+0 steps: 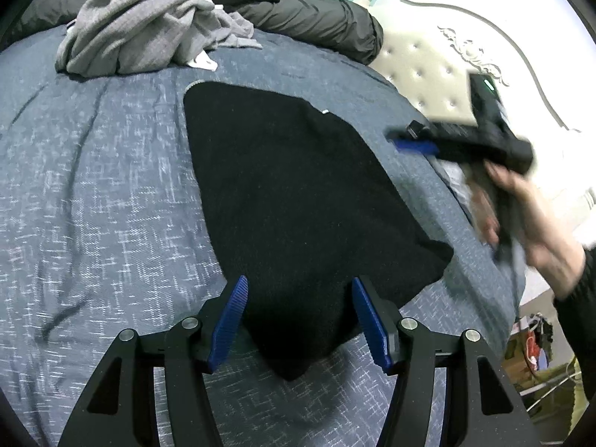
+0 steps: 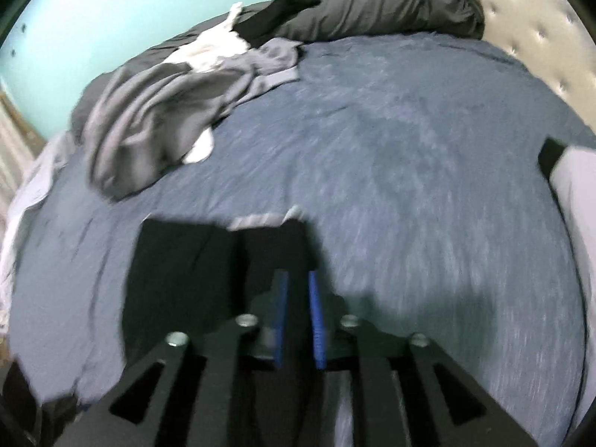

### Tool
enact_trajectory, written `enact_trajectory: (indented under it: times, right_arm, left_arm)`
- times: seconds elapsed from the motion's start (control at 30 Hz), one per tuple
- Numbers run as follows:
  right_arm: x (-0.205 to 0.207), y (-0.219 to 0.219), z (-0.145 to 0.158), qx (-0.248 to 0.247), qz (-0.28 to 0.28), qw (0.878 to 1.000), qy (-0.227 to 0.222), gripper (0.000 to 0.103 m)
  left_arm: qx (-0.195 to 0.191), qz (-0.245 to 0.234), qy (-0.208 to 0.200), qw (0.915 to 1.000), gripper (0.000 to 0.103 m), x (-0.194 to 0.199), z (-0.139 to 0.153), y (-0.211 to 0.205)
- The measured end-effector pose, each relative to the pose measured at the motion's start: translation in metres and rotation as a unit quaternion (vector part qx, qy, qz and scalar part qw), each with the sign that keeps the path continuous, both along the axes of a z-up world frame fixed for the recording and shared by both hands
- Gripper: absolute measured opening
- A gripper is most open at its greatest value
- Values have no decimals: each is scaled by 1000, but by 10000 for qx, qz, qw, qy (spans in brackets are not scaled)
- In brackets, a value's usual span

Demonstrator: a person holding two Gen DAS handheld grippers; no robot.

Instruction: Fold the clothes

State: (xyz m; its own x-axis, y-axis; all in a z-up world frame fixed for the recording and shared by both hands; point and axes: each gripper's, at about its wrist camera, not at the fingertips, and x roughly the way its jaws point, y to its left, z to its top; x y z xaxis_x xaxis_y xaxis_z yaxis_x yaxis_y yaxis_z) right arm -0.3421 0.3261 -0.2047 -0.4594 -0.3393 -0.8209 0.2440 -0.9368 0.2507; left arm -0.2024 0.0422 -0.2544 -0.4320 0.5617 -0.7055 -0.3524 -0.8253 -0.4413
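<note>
1. The left gripper hangs over the near corner of the black garment, its blue pads spread wide on either side of the cloth without pinching it.
2. The right gripper is blurred; its pads stand a narrow gap apart with nothing visibly between them, above the garment's right edge.
3. The black garment lies flat on the blue-grey bedspread, already folded to a narrow panel. Its long axis runs away from the person toward the headboard, its near end tapering to a point.
4. I judge one fold is finished; next, both grippers must pinch an end and carry it lengthwise.
5. Farther off, a crumpled grey garment waits unfolded.
</note>
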Motion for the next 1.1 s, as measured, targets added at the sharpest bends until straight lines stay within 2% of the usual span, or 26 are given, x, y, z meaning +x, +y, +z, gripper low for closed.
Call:
enact_trajectory:
  times: [0.07, 0.33, 0.47, 0.67, 0.73, 0.8, 0.87, 0.97, 1.1]
  right_arm:
    - [29, 5, -1, -115, 156, 9996, -207, 45]
    - [108, 27, -13, -445, 192, 9962, -722, 45]
    - [123, 27, -24, -585, 114, 9931, -1008, 45]
    - [120, 17, -40, -819, -31, 9883, -1284, 45]
    - [121, 20, -45, -932, -103, 9865, -1343, 41]
    - [122, 21, -47, -998, -86, 9862, -1316, 23]
    - [124, 21, -45, -960, -41, 9879, -1214, 15]
    - [125, 24, -30, -896, -8, 9913, -959, 11]
    - [125, 25, -17, -575, 125, 9957, -716, 10]
  left_arm:
    - [-4, 51, 35, 10000, 63, 1, 3, -4]
    - [-33, 177, 148, 9997, 63, 7, 12, -13]
    - [-46, 172, 193, 9997, 63, 11, 14, -14]
    - [-56, 220, 200, 9995, 63, 11, 15, -21]
    - [-31, 259, 188, 9995, 63, 10, 15, -25]
    - [-5, 294, 172, 9994, 63, 8, 15, -28]
    - [3, 306, 161, 9994, 63, 6, 15, -28]
    - [-19, 276, 150, 9995, 63, 7, 13, -25]
    - [-144, 87, 96, 9998, 63, 7, 5, -11]
